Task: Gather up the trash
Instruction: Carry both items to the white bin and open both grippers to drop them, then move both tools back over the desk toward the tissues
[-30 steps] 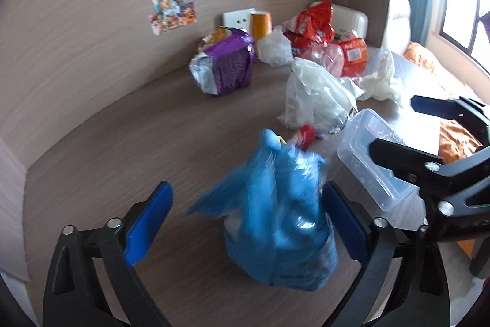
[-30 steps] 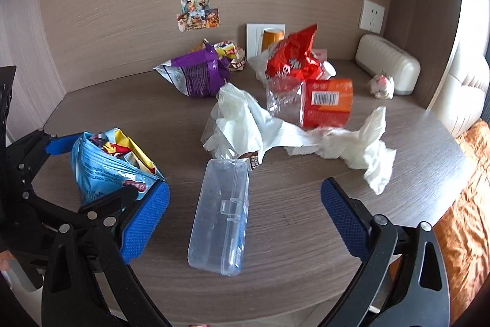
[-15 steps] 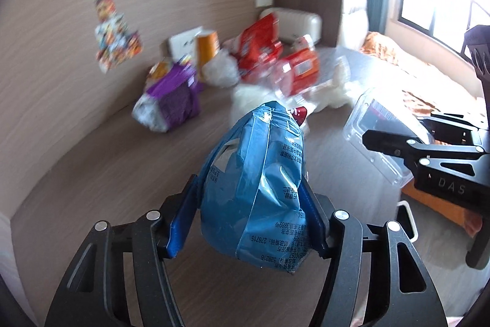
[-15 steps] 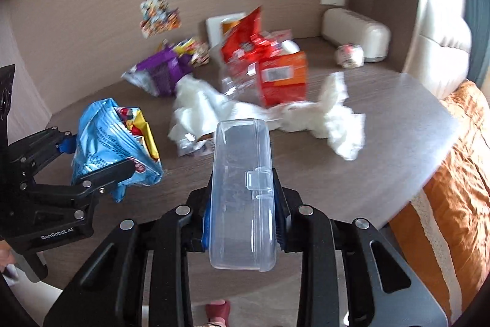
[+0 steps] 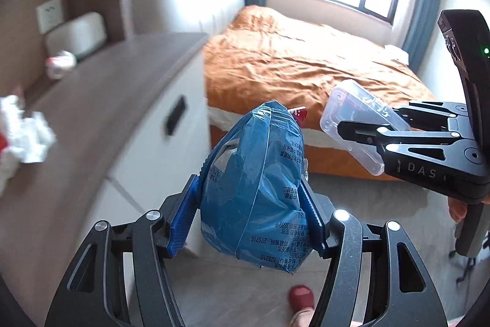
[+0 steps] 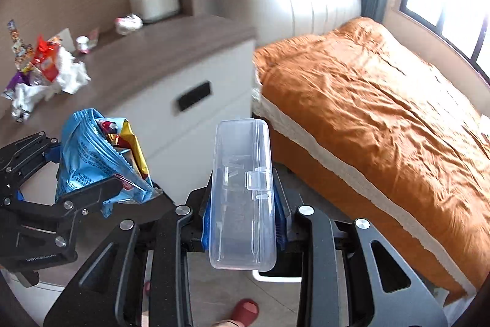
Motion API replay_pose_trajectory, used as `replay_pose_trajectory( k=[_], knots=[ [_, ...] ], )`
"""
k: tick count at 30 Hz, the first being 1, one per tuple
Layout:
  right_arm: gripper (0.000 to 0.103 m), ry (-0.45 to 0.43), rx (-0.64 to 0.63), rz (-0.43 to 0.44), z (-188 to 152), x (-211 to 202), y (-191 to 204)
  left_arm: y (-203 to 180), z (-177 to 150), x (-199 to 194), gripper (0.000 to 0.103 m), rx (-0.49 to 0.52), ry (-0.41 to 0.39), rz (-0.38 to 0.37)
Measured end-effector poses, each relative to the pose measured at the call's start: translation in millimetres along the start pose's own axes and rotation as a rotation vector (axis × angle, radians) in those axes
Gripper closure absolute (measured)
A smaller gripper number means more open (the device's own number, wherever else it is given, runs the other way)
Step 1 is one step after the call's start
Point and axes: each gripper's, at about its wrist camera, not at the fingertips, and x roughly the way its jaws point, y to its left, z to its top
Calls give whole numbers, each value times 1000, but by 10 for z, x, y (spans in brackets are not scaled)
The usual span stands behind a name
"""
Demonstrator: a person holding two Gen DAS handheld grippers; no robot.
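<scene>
My left gripper (image 5: 248,219) is shut on a blue snack bag (image 5: 254,189), held in the air off the table, above the floor. The bag also shows in the right wrist view (image 6: 92,158), open at the top with wrappers inside. My right gripper (image 6: 242,216) is shut on a clear plastic box (image 6: 242,192), also held in the air. The box shows at the right of the left wrist view (image 5: 355,124). More trash remains on the table: white tissues (image 6: 70,72) and red and purple wrappers (image 6: 43,57).
The wooden table top (image 6: 153,57) sits on a white drawer cabinet (image 6: 196,112) to my left. A bed with an orange cover (image 6: 382,100) fills the right. A white rim (image 6: 275,278) shows on the floor under the right gripper. A foot in a red slipper (image 6: 245,308) stands below.
Both grippers closed, the left on the blue bag and the right on the clear box, lifted them off the table and swung right toward the bed.
</scene>
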Motion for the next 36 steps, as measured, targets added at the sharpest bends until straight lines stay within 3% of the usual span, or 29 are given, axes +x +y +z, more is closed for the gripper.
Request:
replay_pose_trajectory(
  k=[5, 9, 10, 11, 12, 13, 14, 15, 20, 27, 31, 36],
  knots=[
    [71, 116, 85, -15, -629, 796, -801, -659, -281, 1396, 42, 30, 119, -117],
    [71, 173, 106, 9, -1146, 1473, -1193, -1028, -744, 2332, 41, 66, 208, -162],
    [71, 187, 113, 11, -1266, 1651, -1261, -1088, -879, 2452, 39, 73, 228, -171],
    [67, 196, 123, 20, -1381, 1816, -1329, -1138, -979, 2626, 30, 81, 252, -185],
    [37, 217, 128, 43, -1493, 1988, -1392, -1139, -1044, 2763, 22, 84, 272, -186],
    [16, 243, 128, 49, -1569, 2098, -1474, -1120, -1083, 2889, 8, 84, 287, -181],
    [6, 250, 135, 51, -1670, 2217, -1516, -1128, -1178, 3016, 6, 79, 308, -187],
    [5, 248, 143, 63, -1756, 2312, -1555, -1126, -1242, 3113, 5, 76, 330, -184],
    [5, 313, 128, 47, -1878, 2410, -1648, -1098, -1238, 3131, 5, 80, 351, -124],
    [5, 248, 109, 19, -1513, 1853, -1695, -1015, -843, 2660, 5, 18, 296, -72],
    [5, 196, 100, 23, -1211, 1477, -1659, -881, -616, 2188, 5, -21, 253, -13],
    [5, 75, 48, 76, -637, 910, -1350, -547, -217, 1259, 5, -117, 115, 108]
  ],
)
